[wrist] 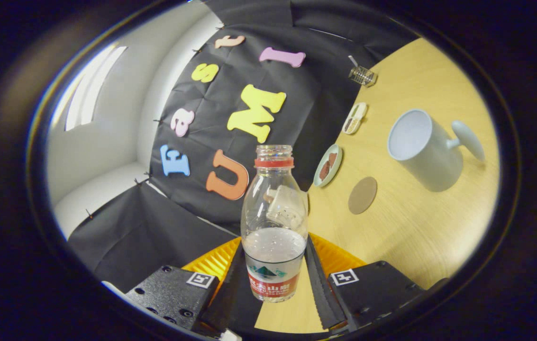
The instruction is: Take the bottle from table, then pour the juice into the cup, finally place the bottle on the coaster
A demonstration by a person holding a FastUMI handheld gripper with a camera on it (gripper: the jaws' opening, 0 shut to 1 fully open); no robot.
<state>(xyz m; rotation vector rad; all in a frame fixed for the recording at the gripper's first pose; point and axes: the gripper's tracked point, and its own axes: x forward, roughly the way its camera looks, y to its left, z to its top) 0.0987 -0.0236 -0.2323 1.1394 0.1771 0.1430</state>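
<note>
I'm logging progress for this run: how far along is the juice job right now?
Done: the bottle is off the table, uncapped and held between the tool fingers, both pressing on its lower part. In hand: carrying it tilted toward the white cup; liquid fills only the bottle's lower part, and the cup looks empty. Left: pouring, then setting the bottle on the round brown coaster beside the cup.

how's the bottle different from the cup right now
The bottle is clear plastic, uncapped and partly filled, held between the gripper fingers; the cup is opaque white and looks empty, standing free on the table beyond them. The bottle has a narrow neck; the cup has a wide mouth and a handle. Both are open-topped.
</note>
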